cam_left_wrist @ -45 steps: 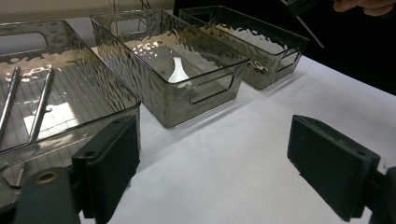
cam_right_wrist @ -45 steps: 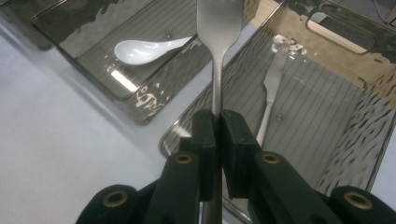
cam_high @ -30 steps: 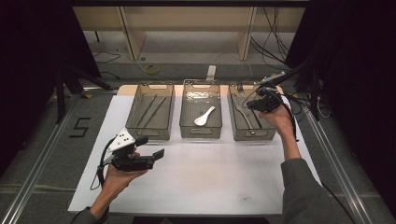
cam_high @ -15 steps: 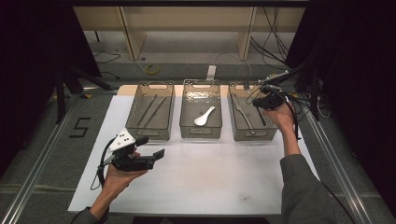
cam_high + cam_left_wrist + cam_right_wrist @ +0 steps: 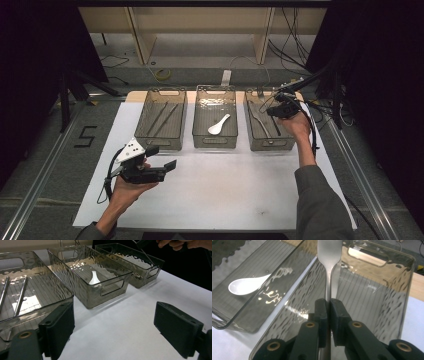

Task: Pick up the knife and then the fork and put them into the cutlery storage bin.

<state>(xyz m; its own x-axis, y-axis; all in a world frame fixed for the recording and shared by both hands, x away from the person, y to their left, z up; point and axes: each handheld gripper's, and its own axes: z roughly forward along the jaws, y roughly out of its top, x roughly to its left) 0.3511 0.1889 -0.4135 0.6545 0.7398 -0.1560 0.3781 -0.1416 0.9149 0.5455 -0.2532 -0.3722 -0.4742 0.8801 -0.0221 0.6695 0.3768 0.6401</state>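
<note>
spoon point(image 5: 219, 125) in middle bin point(image 5: 215, 144) — fork point(image 5: 329, 267) over right bin point(image 5: 270, 145)

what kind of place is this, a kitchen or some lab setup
Likely a lab recording bench, not a kitchen: a white-covered table, three clear bins for sorting cutlery, loose cables on the floor and handheld grippers.

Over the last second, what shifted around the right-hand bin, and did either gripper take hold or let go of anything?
Barely anything: the right gripper edged a little toward the far end of the right bin, staying shut on the metal utensil it carries over it. Nothing was grabbed or released. The left gripper stayed open over the white mat; the white spoon and the rods in the left bin lie as before.
</note>
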